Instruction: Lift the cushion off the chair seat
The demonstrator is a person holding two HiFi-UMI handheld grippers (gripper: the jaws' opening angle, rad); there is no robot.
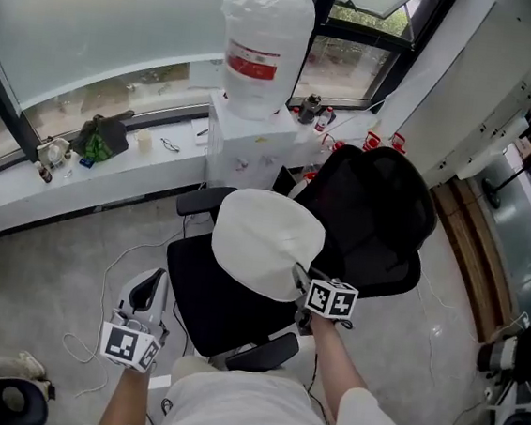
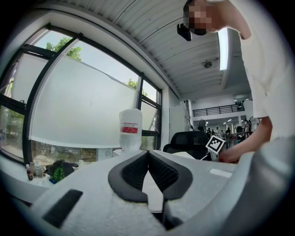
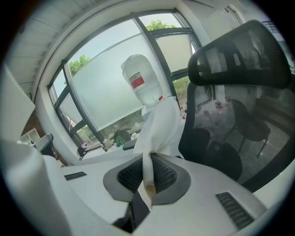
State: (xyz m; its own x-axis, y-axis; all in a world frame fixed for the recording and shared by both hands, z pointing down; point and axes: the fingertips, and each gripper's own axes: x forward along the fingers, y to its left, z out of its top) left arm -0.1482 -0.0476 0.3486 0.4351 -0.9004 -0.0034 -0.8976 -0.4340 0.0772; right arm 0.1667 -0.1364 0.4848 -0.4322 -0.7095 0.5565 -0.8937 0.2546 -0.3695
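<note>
This looks like an open-plan office or lab hall. A black mesh office chair (image 1: 378,219) stands on a gray floor (image 1: 33,267) next to a water dispenser (image 1: 243,153) that carries a big bottle (image 1: 262,51). Tall dark-framed windows with a drawn roller blind (image 2: 83,106) rise above a long sill (image 1: 129,169) littered with small bottles. Loose cables (image 1: 104,284) trail across the floor. The left gripper view adds a ribbed ceiling (image 2: 152,27), a strip light (image 2: 223,48) and a railed upper gallery (image 2: 221,109).
</note>
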